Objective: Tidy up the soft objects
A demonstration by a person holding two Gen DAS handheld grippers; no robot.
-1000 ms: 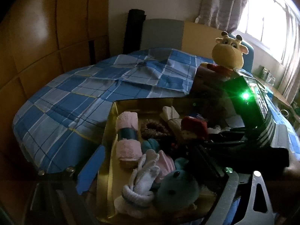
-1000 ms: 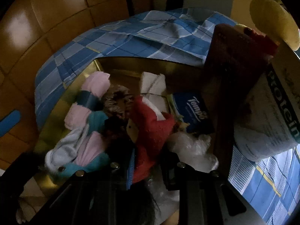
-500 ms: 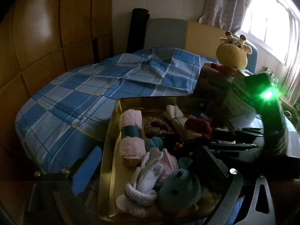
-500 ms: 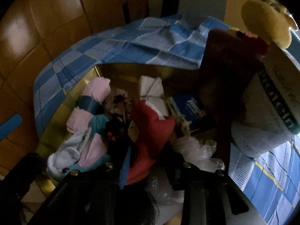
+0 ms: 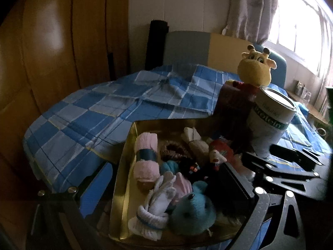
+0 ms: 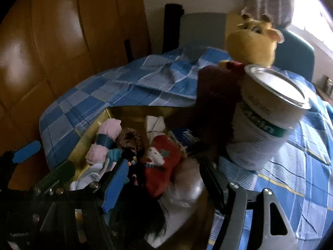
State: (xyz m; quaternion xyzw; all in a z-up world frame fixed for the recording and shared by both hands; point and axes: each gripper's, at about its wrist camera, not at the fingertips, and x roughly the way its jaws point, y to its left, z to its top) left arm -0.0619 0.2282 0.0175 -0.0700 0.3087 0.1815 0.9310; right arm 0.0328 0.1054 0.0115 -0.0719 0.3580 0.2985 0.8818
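Observation:
A gold tin tray (image 5: 124,158) on the blue checked bed holds soft things: a pink rolled towel (image 5: 145,156), white socks (image 5: 158,206), a teal plush (image 5: 193,210), a brown scrunchie (image 5: 172,152) and a red Santa sock (image 6: 164,164). My left gripper (image 5: 166,189) is open, its fingers either side of the tray's near end. My right gripper (image 6: 164,179) is open over the tray's right side, with the red sock lying loose between its fingers. The tray also shows in the right wrist view (image 6: 83,145).
A large white tin labelled protein (image 6: 268,120) stands right of the tray beside a dark red box (image 6: 212,95). A yellow giraffe plush (image 5: 256,68) sits behind them. A wooden wardrobe (image 5: 52,52) is at left, a window (image 5: 301,20) at right.
The right gripper has opened, let go of the red sock and pulled back upward and rightward. The left gripper has drawn back and up a little.

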